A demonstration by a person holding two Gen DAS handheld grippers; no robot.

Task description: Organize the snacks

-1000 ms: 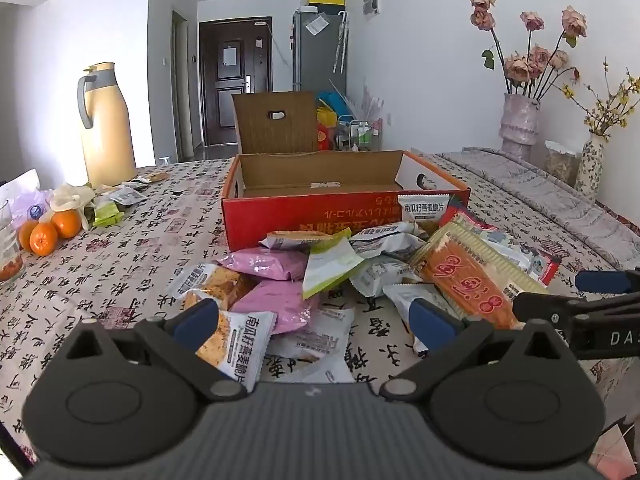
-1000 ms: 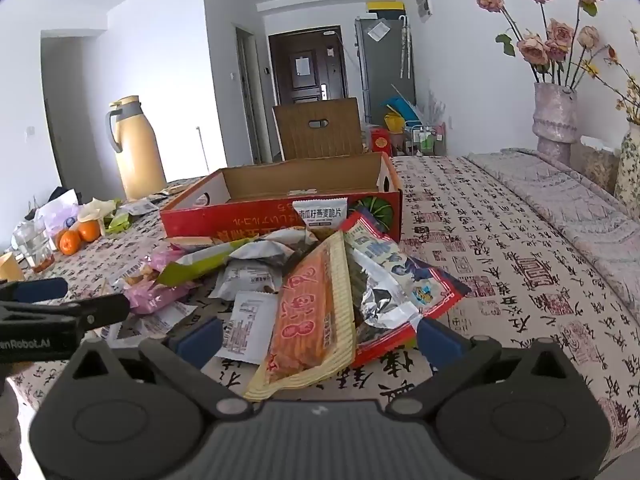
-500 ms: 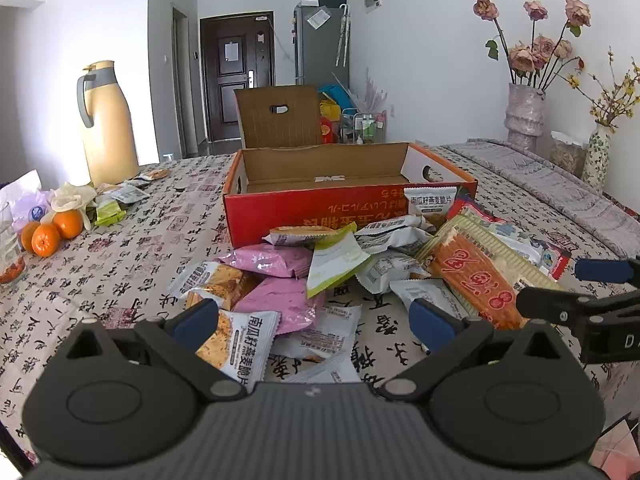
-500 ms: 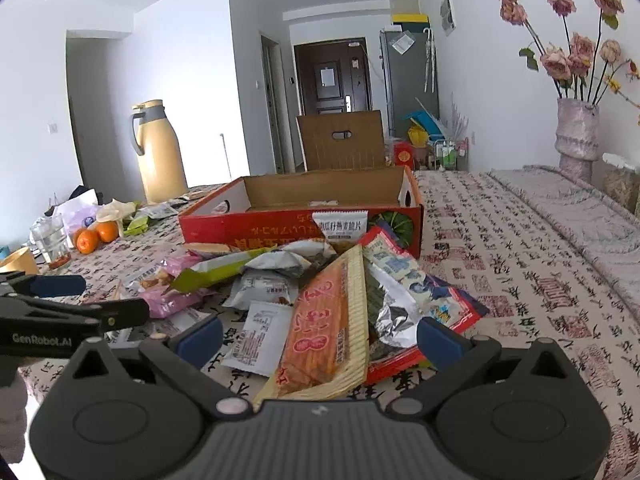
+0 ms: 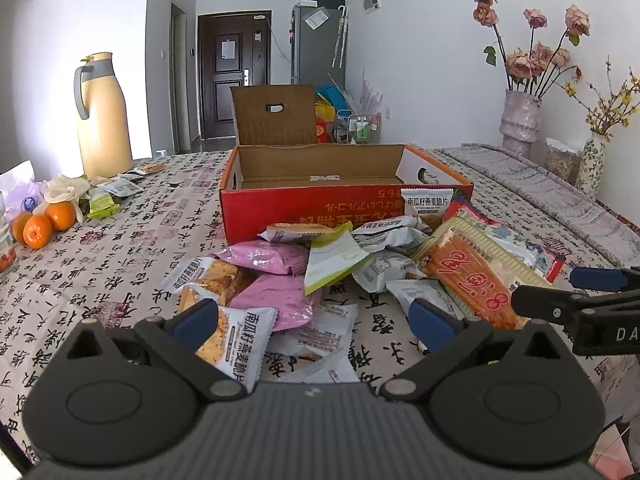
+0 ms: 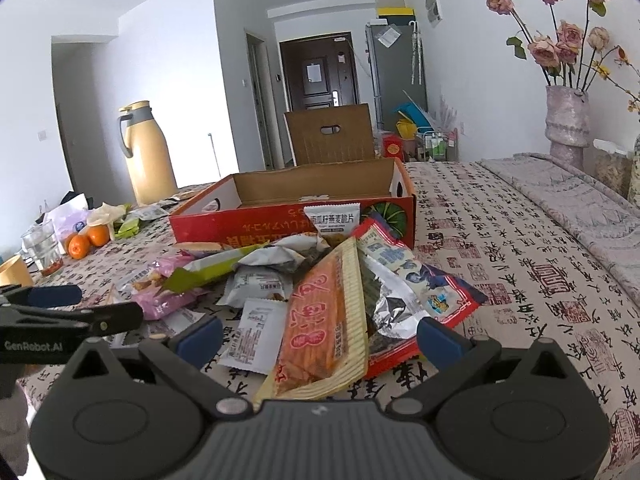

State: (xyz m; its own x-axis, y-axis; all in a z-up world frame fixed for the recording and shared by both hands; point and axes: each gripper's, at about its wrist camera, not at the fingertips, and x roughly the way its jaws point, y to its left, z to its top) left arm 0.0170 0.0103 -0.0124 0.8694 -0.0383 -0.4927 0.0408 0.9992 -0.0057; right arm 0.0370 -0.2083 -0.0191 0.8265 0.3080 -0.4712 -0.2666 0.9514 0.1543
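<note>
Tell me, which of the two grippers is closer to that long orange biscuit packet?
Right. The right gripper is open with the orange biscuit packet lying between its fingers. The left gripper, also open, sits over the pink and white packets left of it.

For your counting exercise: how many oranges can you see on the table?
3, clustered at the table's left edge beside the crumpled wrappers: one, one, and one partly hidden behind them. More may be hidden.

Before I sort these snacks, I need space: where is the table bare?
Bare cloth lies right of the red box, toward the vase, and between the oranges and the snack pile. Crowded directly before the box.
</note>
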